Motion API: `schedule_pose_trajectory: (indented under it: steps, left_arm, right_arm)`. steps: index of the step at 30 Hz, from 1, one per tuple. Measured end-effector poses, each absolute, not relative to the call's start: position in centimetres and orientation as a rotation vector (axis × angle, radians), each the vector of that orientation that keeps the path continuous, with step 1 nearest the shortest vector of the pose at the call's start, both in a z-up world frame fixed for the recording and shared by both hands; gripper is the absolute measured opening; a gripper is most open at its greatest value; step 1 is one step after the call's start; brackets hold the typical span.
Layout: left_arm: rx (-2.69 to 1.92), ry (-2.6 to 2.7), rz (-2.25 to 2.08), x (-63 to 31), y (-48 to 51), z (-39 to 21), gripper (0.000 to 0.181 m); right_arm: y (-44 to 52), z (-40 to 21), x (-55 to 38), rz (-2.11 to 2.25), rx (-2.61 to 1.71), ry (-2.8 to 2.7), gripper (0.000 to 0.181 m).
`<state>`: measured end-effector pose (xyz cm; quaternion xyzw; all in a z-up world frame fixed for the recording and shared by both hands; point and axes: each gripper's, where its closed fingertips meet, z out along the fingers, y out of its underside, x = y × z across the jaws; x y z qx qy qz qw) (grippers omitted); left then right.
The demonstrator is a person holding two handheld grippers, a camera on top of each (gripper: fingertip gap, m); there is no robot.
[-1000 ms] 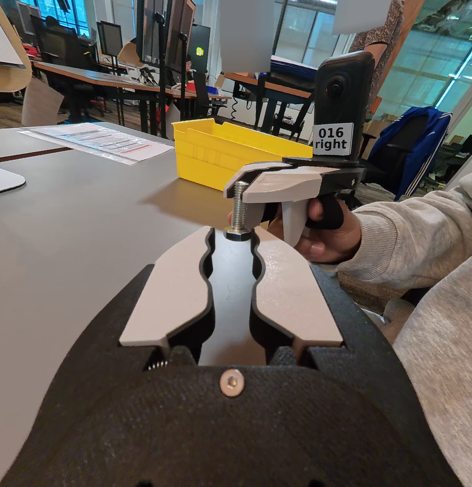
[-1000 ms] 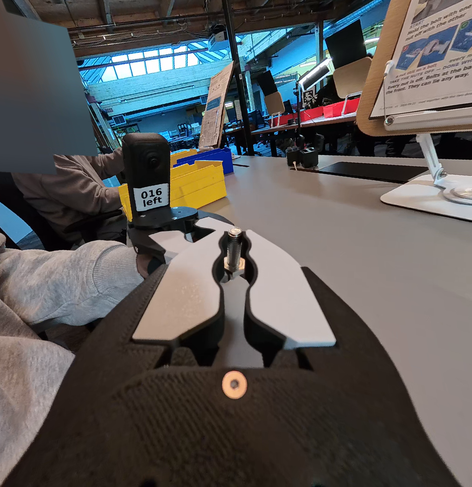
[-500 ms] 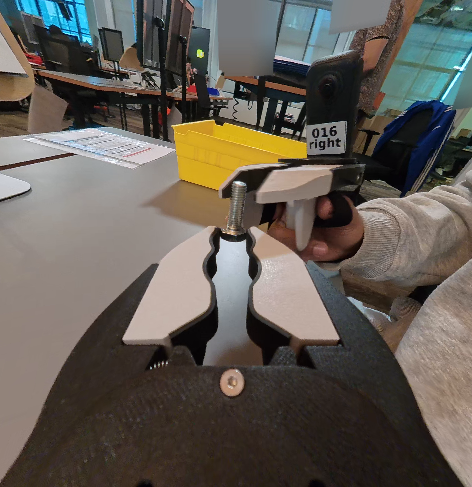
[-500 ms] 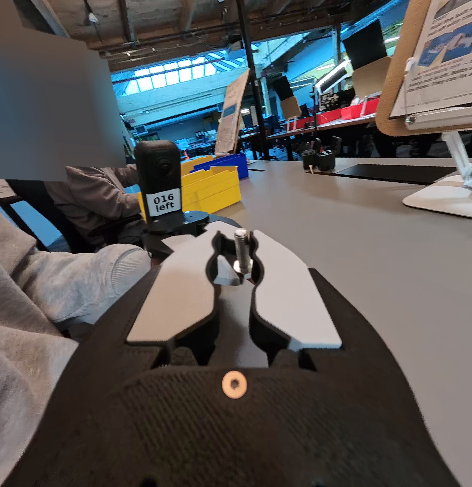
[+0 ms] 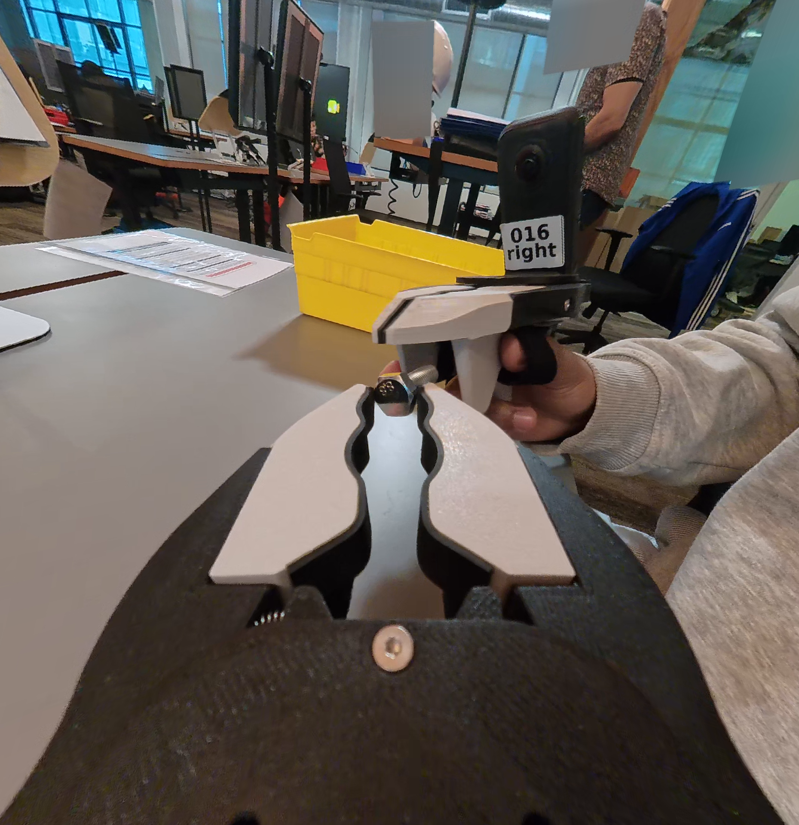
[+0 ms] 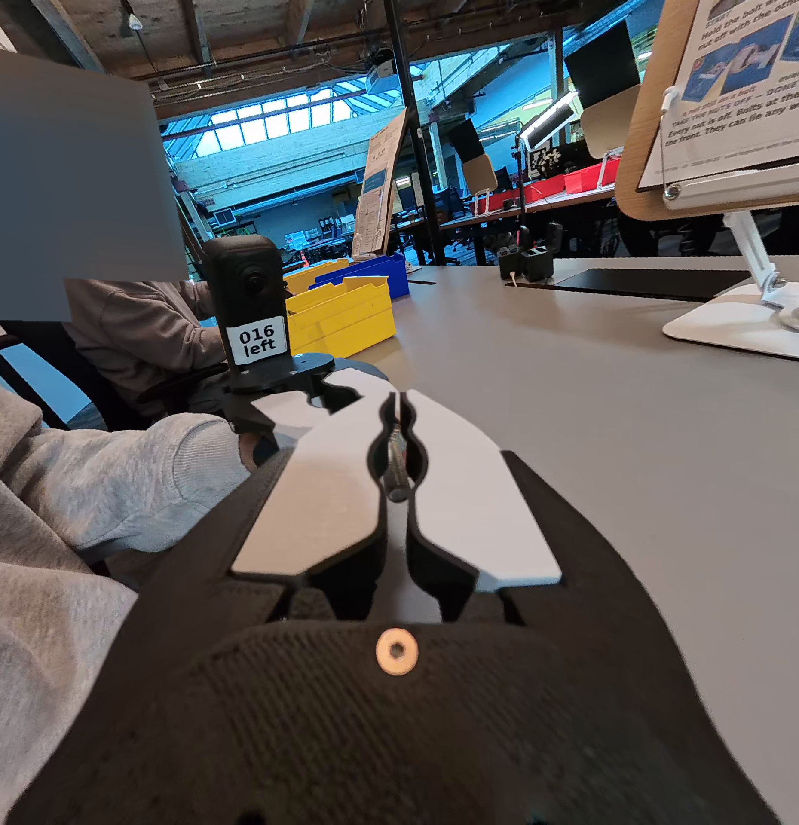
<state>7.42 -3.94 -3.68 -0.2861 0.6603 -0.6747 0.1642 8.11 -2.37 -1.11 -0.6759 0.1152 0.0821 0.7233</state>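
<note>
Stickers: a white sticker (image 5: 532,243) with black print on the camera of the far gripper, right of centre in the left wrist view; a like one (image 6: 257,339) left of centre in the right wrist view; wording not given
Papers: a laminated sheet (image 5: 174,263) flat on the table (image 5: 143,379), upper left; a printed page on a board stand (image 6: 723,111), upper right
Bolt (image 5: 393,393): centre of the left wrist view, above the table; hex head faces this camera, stamped marks too small to read; long axis runs away and to the right, shank toward the other tool
Left gripper (image 5: 394,402): narrow, tips pinch the bolt head
Right gripper (image 6: 396,402): fingers almost together, clamped on the shank, which lies along them with its end toward the camera
Hand (image 5: 545,402): grey sleeve, on the right tool's grip, just right of the bolt
Around: yellow bin (image 5: 344,290) behind the bolt; blue bin (image 6: 370,272) farther back; blue jacket (image 5: 683,250) on a chair, right edge
</note>
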Motion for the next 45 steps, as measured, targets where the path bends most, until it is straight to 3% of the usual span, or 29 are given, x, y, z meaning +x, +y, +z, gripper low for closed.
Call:
schedule_pose_trajectory:
  steps: [9, 23, 29, 45]
  left_arm:
    - [-0.937, 1.709, -2.111, 8.0, -2.2, -1.8, 0.019]
    - [-1.003, 1.57, -2.478, 7.2, -1.5, 0.2, 0.018]
    - [-0.983, 1.655, -2.484, 6.7, -2.7, -0.3, 0.018]
    - [-0.947, 1.822, -2.36, 6.2, -4.1, -1.8, 0.017]
  right_arm:
    - [-3.5, -0.3, 9.8, 0.237, -1.386, 0.353, 0.027]
    - [-2.5, 0.1, 7.2, 0.166, -1.43, 0.178, 0.02]
    - [-3.1, 0.8, 7.4, 0.152, -1.389, 0.175, 0.0]
    - [-2.7, 0.7, 6.8, 0.172, -1.403, 0.15, 0.006]
